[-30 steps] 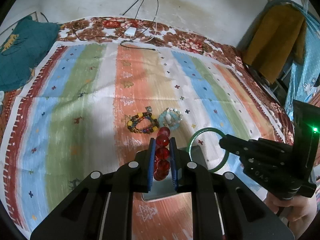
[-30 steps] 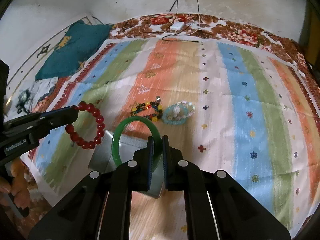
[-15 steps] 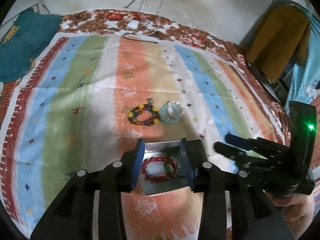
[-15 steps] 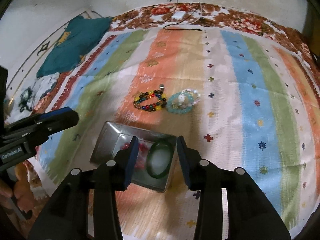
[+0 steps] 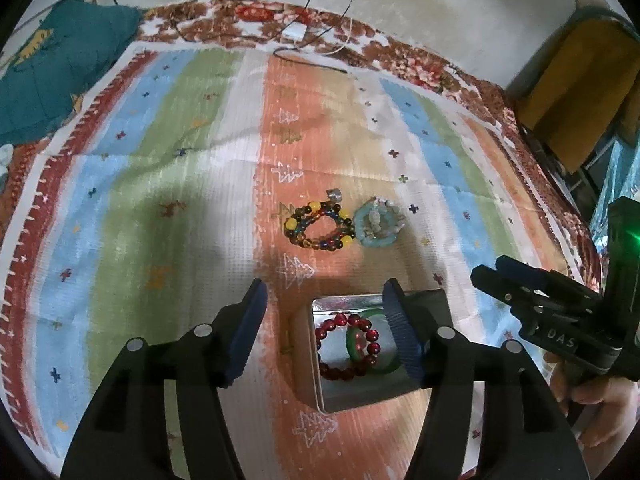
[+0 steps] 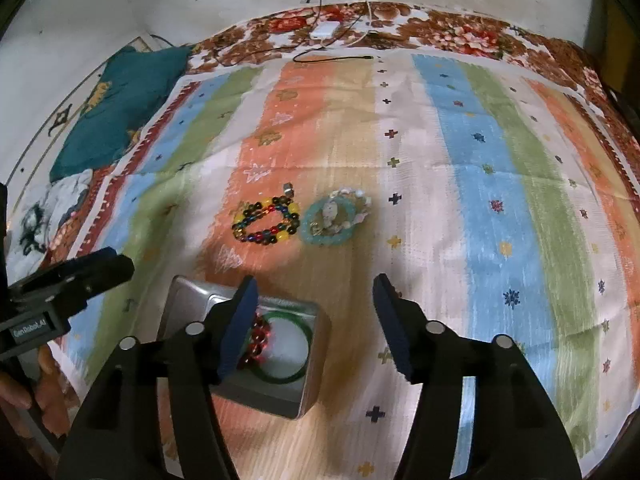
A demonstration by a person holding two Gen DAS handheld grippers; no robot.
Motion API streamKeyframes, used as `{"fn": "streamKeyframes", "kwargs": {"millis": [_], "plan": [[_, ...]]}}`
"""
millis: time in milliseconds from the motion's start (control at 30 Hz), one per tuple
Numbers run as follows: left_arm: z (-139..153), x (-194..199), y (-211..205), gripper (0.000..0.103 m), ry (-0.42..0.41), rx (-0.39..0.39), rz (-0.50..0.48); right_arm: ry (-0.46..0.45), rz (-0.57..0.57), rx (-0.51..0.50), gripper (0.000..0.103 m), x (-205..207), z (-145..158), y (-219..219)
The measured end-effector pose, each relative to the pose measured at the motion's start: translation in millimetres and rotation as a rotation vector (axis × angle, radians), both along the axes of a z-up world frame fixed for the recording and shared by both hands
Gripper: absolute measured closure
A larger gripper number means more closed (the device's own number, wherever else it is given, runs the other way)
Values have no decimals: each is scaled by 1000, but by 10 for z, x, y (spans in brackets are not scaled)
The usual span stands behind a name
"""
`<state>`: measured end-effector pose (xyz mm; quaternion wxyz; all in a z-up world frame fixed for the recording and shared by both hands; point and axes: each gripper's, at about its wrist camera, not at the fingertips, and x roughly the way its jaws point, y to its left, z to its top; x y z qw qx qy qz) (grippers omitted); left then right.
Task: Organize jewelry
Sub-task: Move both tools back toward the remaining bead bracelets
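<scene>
You see a red bead bracelet [image 5: 347,346] and green bangle [image 6: 289,350] in your silver tin [image 6: 188,300], a multicoloured bead bracelet [image 5: 319,227], a pale turquoise bracelet [image 5: 378,226], the bedspread [image 6: 460,184] striped orange, blue, green and white, its floral brown border [image 6: 440,28], a teal pillow [image 5: 60,76].

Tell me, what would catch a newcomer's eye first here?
Probably the striped cloth across the bed, with two bracelets on its orange stripe: a multicoloured bead one beside a pale blue one. Nearer, a metal tin holds a red bead bracelet and a green bangle, both grippers open above.
</scene>
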<state>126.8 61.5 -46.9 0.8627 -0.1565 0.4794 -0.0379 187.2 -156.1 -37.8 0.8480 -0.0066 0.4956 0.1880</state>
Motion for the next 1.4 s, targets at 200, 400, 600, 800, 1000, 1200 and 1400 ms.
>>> {"fn": "streamKeyframes", "kwargs": {"millis": [200, 400, 600, 800, 1000, 1200, 1400], "plan": [[-112, 148, 13, 41, 26, 7, 0, -2, -15, -8, 36, 124, -35, -10], [-200, 275, -19, 40, 44, 17, -18, 9, -45, 9, 34, 268, -77, -96], [-301, 378, -57, 40, 70, 23, -30, 37, -66, -7, 34, 415, -224, -114], [-352, 474, -123, 39, 77, 31, -46, 59, -82, -5, 34, 518, -324, -111], [-432, 562, -121, 39, 96, 35, -49, 73, -88, 1, 34, 592, -382, -81], [-502, 647, -82, 39, 114, 24, -40, 91, -92, -4, 34, 673, -457, -67], [-587, 722, -47, 39, 138, 9, -33, 101, -96, -12, 34, 742, -538, -37]]}}
